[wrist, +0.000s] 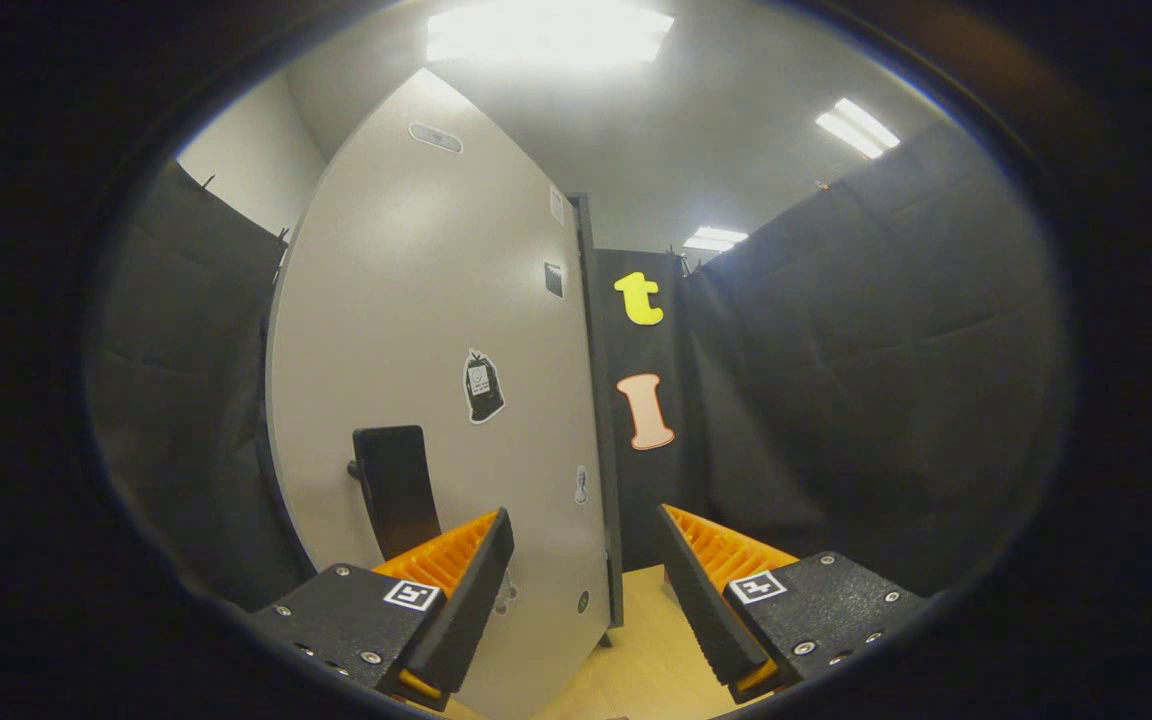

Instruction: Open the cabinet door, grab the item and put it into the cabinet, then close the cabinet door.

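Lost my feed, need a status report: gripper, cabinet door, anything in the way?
Gripper open, holding nothing. Cabinet door just ahead of the fingers, its dark handle beyond the left finger, untouched. Nothing between fingers and door.

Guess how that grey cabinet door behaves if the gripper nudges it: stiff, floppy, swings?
The cabinet door looks like a flat rigid panel, so probably no flex. It stands ajar, so a push likely swings it. The dark handle sticks out, probably the surest grip. The gripper is open, its fingers empty.
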`<state>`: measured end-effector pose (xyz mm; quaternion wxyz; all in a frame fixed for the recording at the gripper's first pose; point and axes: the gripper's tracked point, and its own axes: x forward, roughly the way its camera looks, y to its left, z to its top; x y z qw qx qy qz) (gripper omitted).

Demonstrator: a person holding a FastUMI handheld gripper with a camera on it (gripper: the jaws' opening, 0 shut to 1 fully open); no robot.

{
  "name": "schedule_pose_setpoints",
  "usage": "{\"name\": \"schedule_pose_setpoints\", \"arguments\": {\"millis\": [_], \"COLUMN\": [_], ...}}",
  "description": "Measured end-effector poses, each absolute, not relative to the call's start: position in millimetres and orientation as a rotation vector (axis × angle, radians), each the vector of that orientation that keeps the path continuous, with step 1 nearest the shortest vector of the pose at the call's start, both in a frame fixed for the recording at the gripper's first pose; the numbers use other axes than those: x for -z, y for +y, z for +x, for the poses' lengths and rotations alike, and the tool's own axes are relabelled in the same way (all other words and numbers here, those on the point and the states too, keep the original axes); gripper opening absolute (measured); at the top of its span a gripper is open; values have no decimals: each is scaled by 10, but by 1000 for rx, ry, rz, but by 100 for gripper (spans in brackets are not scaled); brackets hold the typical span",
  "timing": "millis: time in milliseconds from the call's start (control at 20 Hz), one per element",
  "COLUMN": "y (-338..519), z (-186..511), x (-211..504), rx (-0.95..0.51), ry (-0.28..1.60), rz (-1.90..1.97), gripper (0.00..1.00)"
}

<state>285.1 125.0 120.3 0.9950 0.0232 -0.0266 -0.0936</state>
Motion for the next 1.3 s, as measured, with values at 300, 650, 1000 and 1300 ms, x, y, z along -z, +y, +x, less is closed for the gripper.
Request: {"name": "schedule_pose_setpoints", "arguments": {"millis": [300,650,1000,1300], "y": [1916,2666,2669,2266], "z": [3319,3557,2836,2048], "x": [-1053,-880,-755,-698], "rx": [73,-78,-116,-43], "ry": [-12,11,-11,-72], "rz": [52,-15,-26,-9], "gripper": [91,94,94,94]}}
